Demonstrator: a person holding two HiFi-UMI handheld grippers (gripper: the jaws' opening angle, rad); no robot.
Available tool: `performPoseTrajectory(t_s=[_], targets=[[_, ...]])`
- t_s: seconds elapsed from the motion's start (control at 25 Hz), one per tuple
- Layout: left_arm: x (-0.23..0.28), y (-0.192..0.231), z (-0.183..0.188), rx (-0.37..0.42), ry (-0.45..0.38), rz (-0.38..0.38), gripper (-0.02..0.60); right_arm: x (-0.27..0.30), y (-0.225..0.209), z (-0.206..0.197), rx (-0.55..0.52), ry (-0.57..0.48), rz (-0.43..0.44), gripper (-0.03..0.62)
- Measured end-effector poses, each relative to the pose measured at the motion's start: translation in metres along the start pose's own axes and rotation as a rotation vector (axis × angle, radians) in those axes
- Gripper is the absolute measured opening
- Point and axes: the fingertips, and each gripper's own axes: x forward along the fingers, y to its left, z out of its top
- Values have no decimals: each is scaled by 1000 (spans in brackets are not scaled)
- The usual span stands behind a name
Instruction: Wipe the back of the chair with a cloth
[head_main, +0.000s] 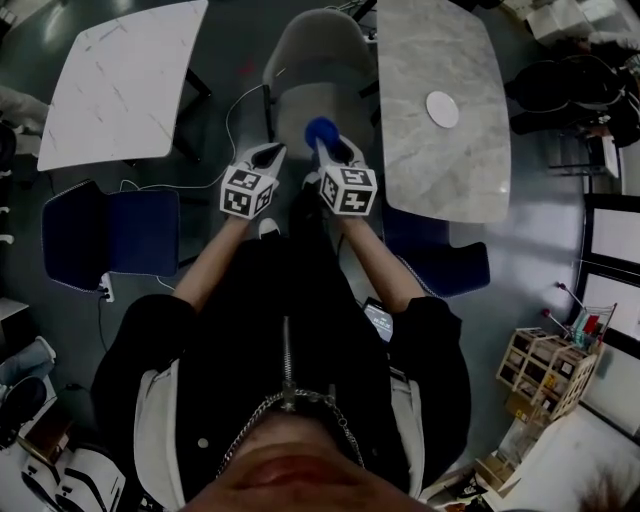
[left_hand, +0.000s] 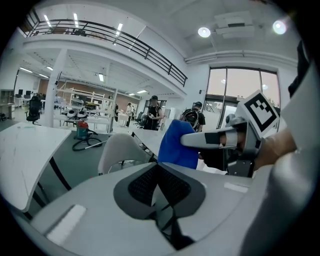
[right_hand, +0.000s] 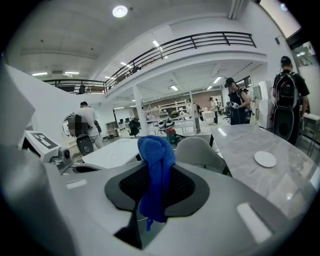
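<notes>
since the chair (head_main: 322, 60) stood at 12 o'clock, the cloth (right_hand: 155, 150) was clamped in the right hand-held gripper (right_hand: 157, 189); the left hand-held gripper (left_hand: 159, 186) was clenched empty.

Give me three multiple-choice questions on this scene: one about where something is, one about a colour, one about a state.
1. Where does the white plate lie?
A. on a chair seat
B. on the floor
C. on the marble table

2. What colour is the cloth?
A. blue
B. red
C. yellow

3. How is the right gripper?
A. open and empty
B. shut on the cloth
C. shut on a cup

Answers:
1. C, the plate rests on the marble top.
2. A, the cloth shows blue in every view.
3. B, its fingers pinch the cloth, which bunches above them and hangs below.
</notes>
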Motion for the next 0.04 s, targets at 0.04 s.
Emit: performPoseTrajectory(t_s=[0.04], targets=[[0,-1,1,3,-3,0,11,-1,0,2,-3,-3,1,92]])
